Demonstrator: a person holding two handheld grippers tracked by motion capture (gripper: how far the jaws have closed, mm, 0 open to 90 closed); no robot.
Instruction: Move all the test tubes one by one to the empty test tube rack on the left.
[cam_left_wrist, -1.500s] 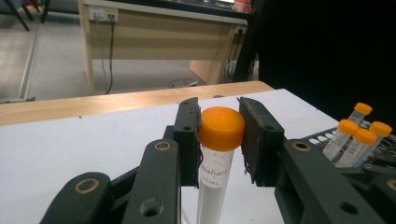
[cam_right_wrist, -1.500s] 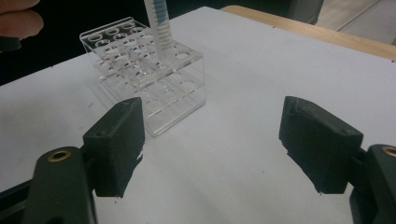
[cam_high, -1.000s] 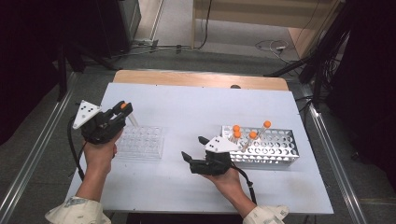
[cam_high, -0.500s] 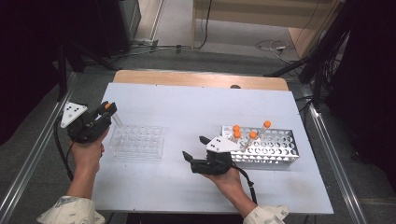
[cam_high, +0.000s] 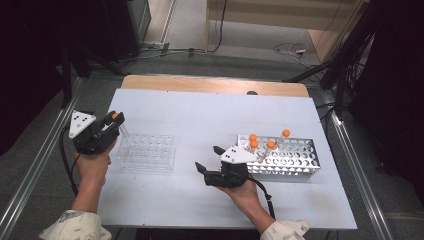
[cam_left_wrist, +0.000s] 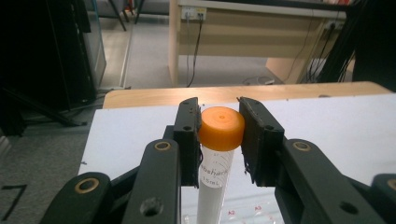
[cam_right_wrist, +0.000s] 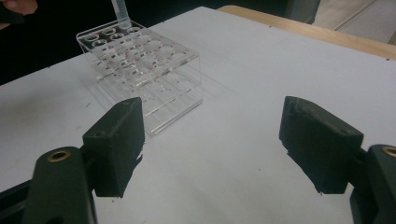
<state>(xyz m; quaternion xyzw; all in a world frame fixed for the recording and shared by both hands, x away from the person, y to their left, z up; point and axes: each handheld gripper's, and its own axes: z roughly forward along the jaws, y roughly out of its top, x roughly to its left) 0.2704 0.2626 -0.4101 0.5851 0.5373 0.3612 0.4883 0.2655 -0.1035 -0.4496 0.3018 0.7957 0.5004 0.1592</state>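
Between left gripper (cam_left_wrist: 219, 135) pads: orange-capped tube (cam_left_wrist: 215, 172) clamped, print reads "15mL"; right gripper (cam_right_wrist: 210, 140) gapes, nothing held.

Tube (cam_left_wrist: 215, 175): white with an orange cap (cam_left_wrist: 222, 127). Left rack (cam_high: 146, 150): clear. Right rack (cam_high: 290, 159): silver, perforated. Table (cam_high: 200, 120): white. Gripper bodies: black.

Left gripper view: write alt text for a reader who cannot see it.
Left gripper clamps an orange-capped tube upright between its two black jaws, above a white table. A wooden desk stands behind.
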